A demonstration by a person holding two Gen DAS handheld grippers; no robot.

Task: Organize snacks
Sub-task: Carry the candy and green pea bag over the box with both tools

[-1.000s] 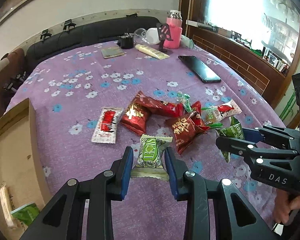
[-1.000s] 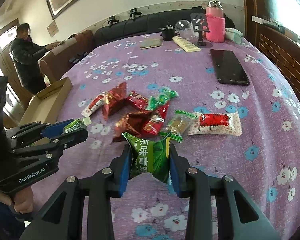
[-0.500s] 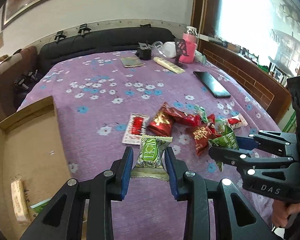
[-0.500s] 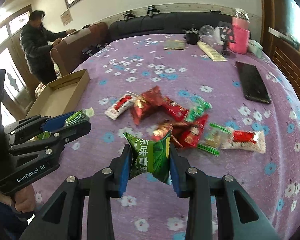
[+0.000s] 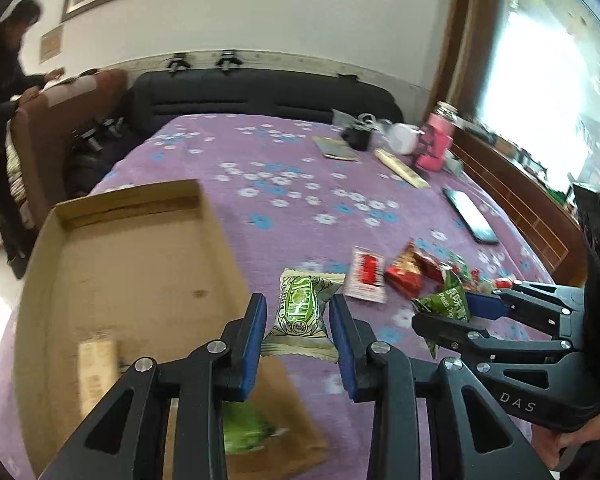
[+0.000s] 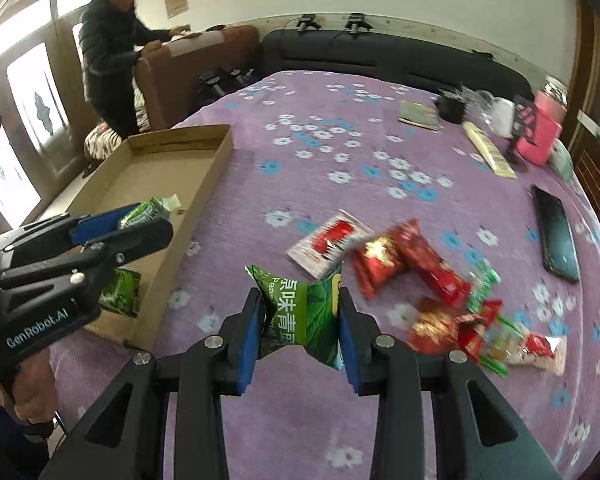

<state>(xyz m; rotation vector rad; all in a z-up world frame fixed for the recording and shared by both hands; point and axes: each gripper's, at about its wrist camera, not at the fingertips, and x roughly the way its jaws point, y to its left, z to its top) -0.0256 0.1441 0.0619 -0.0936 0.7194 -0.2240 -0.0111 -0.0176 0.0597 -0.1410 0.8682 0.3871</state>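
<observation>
Both tools have swung left toward the cardboard box (image 5: pixel 112 264) — the left tool (image 5: pixel 298 322) pinches a pale green packet (image 5: pixel 302 308), the right tool (image 6: pixel 300 320) a dark green pea bag (image 6: pixel 304 308), carried together, seemingly to save trips.

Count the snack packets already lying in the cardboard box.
2 visible: a green packet at the near end of the cardboard box, and a tan bar beside it. The left gripper may hide others.
</observation>
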